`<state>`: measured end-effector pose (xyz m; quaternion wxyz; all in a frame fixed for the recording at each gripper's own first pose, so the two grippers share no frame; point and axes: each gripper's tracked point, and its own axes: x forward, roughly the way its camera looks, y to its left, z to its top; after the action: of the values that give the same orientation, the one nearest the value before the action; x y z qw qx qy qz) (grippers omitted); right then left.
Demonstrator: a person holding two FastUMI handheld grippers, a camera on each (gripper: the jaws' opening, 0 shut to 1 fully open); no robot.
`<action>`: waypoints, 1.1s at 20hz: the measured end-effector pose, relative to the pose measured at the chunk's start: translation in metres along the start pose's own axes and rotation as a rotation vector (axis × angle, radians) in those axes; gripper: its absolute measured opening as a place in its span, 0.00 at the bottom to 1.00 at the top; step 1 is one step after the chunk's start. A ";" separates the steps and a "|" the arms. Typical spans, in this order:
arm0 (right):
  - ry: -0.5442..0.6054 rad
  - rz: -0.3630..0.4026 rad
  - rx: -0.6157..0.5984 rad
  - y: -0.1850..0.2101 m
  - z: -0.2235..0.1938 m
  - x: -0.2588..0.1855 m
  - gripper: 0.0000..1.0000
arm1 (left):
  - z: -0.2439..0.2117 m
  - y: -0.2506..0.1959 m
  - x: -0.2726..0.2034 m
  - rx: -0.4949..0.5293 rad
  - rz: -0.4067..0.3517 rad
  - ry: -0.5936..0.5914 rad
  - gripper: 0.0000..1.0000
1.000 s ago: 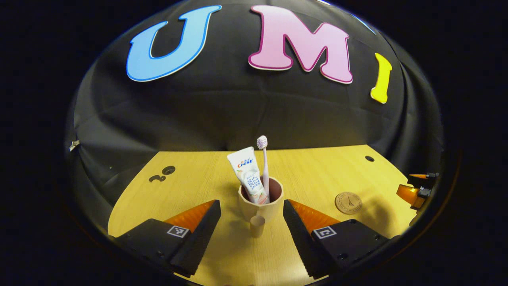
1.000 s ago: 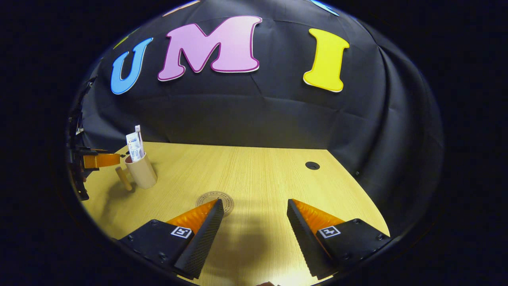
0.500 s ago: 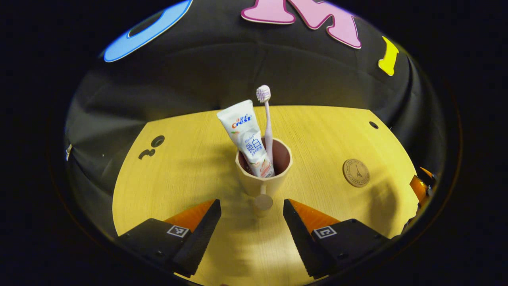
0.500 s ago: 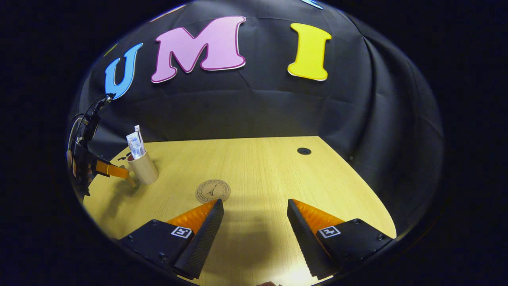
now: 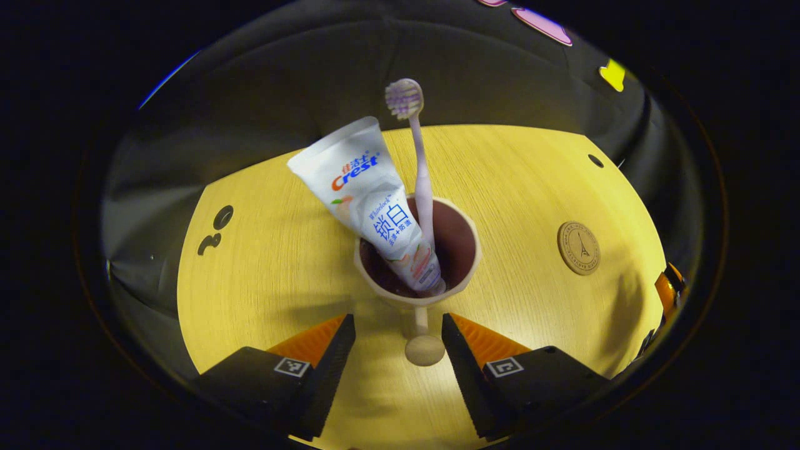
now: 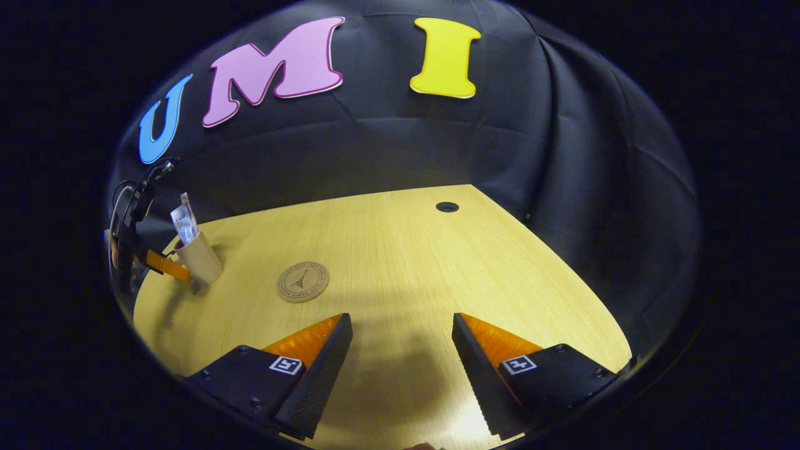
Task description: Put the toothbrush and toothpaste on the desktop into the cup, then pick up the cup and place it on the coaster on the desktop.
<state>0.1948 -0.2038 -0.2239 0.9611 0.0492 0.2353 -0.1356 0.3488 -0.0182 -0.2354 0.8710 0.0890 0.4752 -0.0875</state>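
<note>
Cup [image 5: 417, 275], beige outside, dark maroon inside; stands upright on the wooden desktop [image 5: 275, 262], directly ahead of the left gripper [image 5: 398, 340]. Handle [image 5: 424, 340] is a short peg with a rounded knob, pointing straight back toward the camera and lying between the two fingers; a gap shows on either side, so the jaws are parted and hold nothing yet.

Toothpaste [image 5: 369, 200]: white tube, cap end down in the cup, leaning up and to the left. Printed "Crest" in red and blue, with Chinese characters below it.

Toothbrush [image 5: 417, 169]: pale pink, handle in the cup just right of the tube, nearly upright, bristle head at top.

Coaster [image 5: 579, 247]: round, brown, flat on the desktop well to the right of the cup, bearing a tower emblem; ringed lettering too small to read.

Right gripper [image 6: 402, 350]: fingers spread wide, empty, hovering above bare desktop. In the right gripper view the coaster [image 6: 303, 282] lies ahead and left, the cup [image 6: 199, 256] farther left.

Judgement: both items loaded; the left gripper is the nearer, and the next move turns on closing across the handle along its back-pointing axis.
</note>
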 end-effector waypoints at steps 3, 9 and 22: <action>0.006 -0.020 0.021 -0.005 -0.002 0.004 0.98 | 0.004 -0.004 0.002 0.003 -0.011 0.029 0.77; 0.011 -0.024 0.029 -0.010 -0.005 0.006 0.97 | 0.000 -0.014 0.006 0.009 -0.028 0.116 0.36; 0.002 -0.009 0.013 -0.014 -0.002 -0.005 0.98 | 0.008 -0.018 0.001 -0.028 -0.084 0.034 0.16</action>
<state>0.1852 -0.2161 -0.2235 0.9599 0.0545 0.2358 -0.1415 0.3512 -0.0378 -0.2338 0.8595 0.0583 0.4945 -0.1159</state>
